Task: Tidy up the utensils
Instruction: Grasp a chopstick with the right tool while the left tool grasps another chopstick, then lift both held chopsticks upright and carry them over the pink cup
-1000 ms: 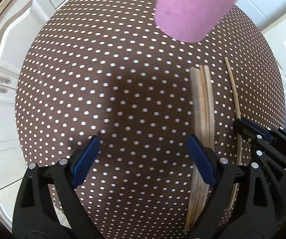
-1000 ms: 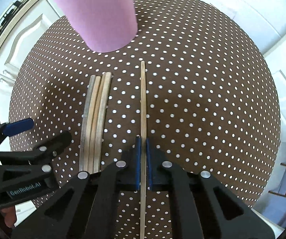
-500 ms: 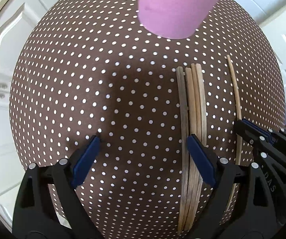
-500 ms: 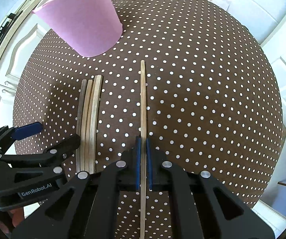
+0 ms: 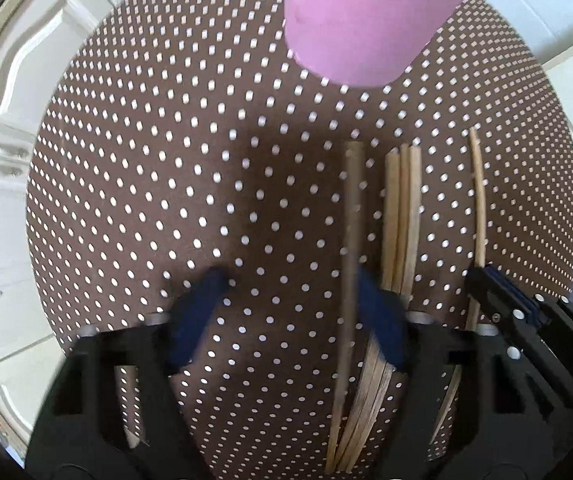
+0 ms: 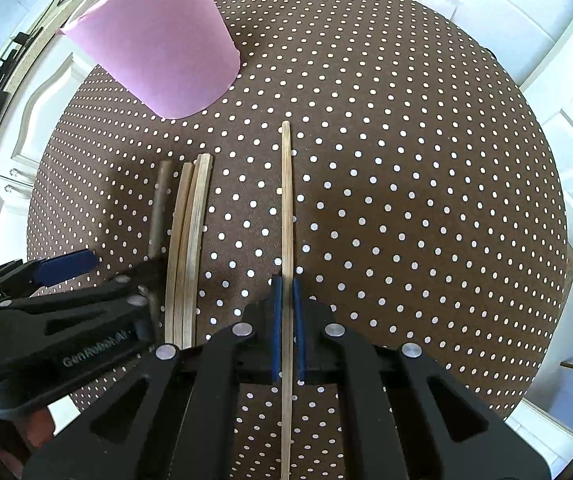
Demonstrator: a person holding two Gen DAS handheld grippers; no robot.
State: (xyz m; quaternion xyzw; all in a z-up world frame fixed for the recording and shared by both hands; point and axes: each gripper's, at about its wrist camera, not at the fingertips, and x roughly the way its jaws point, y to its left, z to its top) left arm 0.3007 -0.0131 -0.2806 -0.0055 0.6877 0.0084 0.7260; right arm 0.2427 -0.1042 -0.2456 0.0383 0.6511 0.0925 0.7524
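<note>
A round counter (image 6: 406,160) under a brown dotted cloth is seen from above. A pale chopstick (image 6: 286,200) is pinched between the closed jaws of the right gripper (image 6: 286,328). The left gripper (image 5: 286,316), its jaws just narrowing, brackets a darker chopstick (image 5: 351,240) without a firm pinch yet. Three more chopsticks (image 5: 402,216) lie just beside it, near a pink cup (image 5: 358,20). A neighbouring stick could be caught or nudged by the near jaw.

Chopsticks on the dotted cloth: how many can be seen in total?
5. One dark chopstick lies leftmost, between the left gripper's closing jaws. Three pale chopsticks lie together beside it. One single chopstick is clamped in the right gripper. More may stand in the pink cup.
</note>
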